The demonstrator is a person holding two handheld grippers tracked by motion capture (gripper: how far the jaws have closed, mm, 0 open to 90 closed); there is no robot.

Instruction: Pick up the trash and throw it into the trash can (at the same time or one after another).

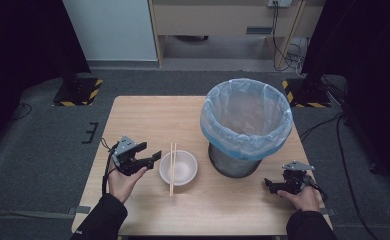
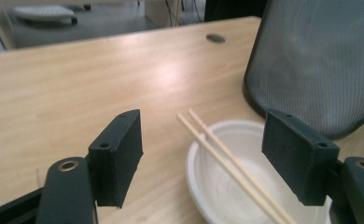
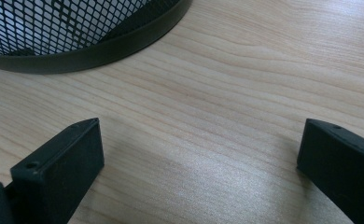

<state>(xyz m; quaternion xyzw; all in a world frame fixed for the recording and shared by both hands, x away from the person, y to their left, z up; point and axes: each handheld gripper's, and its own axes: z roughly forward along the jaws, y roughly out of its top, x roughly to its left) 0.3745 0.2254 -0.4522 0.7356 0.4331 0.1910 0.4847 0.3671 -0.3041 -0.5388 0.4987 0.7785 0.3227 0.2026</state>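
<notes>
Two chopsticks [image 1: 172, 162], unmarked white bowl [image 1: 185, 170]

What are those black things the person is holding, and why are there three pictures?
They are grabbing tools, one in each hand. The top picture looks down from above at the left claw and right claw. The other two come from little cameras riding on each claw. On the wooden table sit a white bowl with chopsticks lying across it, and a mesh bin lined with a blue bag. Both claws are open and hold nothing. The left one points at the bowl.
</notes>
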